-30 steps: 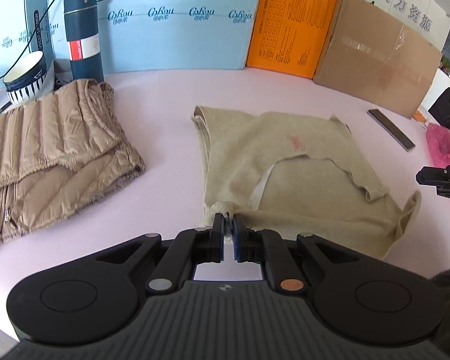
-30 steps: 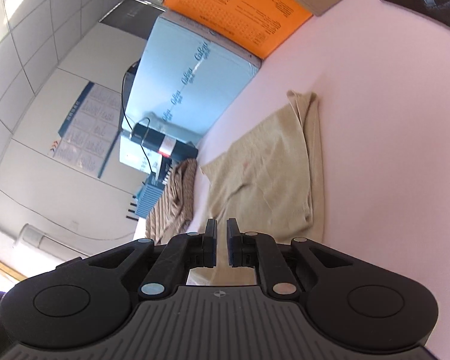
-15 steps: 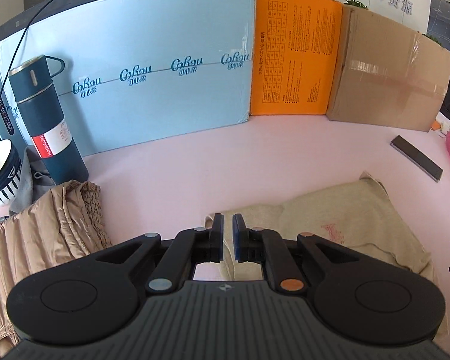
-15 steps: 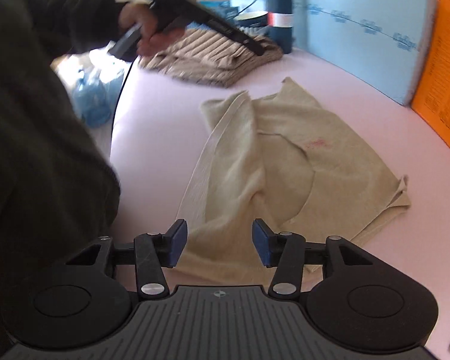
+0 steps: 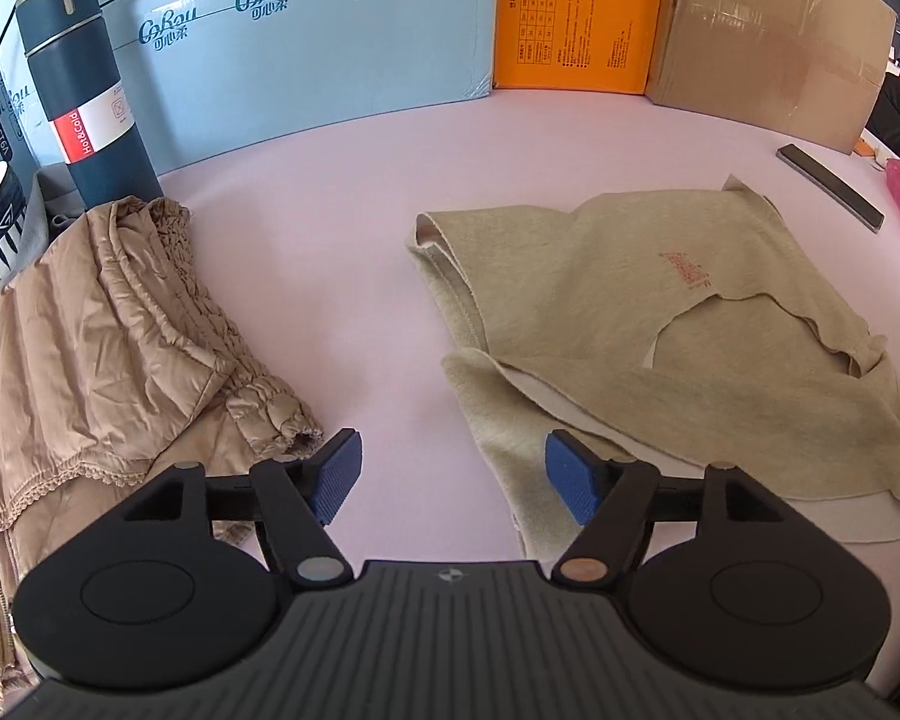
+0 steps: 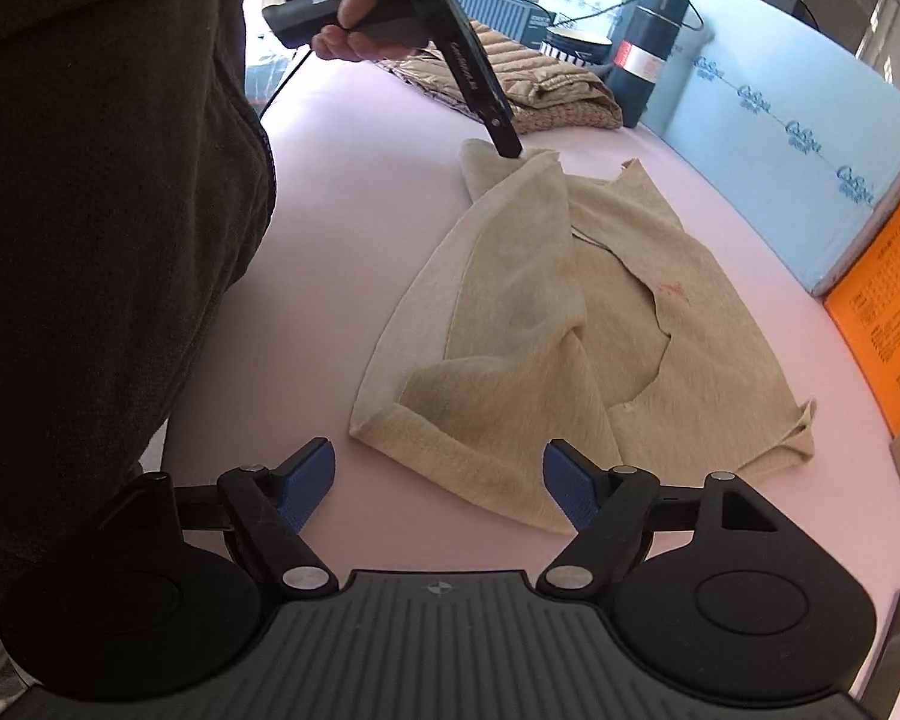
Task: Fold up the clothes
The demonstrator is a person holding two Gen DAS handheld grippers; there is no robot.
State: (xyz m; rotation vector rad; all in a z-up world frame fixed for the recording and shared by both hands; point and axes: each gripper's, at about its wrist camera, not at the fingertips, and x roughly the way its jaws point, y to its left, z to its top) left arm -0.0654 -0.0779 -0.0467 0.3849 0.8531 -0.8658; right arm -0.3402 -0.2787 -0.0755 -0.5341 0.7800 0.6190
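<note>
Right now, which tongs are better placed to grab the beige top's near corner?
Right. The right tongs are open with the beige top's near corner between them; the left tongs straddle mostly bare table.

Garment (image 5: 660,324) lies on table (image 5: 342,252), right of jacket (image 5: 90,348). Flask (image 5: 84,90) stands behind jacket; 3 boxes (image 5: 306,42) line the rear edge.

Left gripper (image 5: 453,471): black body, ribbed grey top plate with a small round emblem, two round side discs.
Left pads (image 5: 337,471): blue, finely textured; pivot screws silver at 7 o'clock, copper at 5 o'clock.
Right gripper (image 6: 438,483): matching black body; both pivot screws silver.
Right pads (image 6: 570,489): blue, textured.
Sleeve (image 6: 90,180): dark olive fabric.
Hand (image 6: 345,18): on a black handle at 12 o'clock.
</note>
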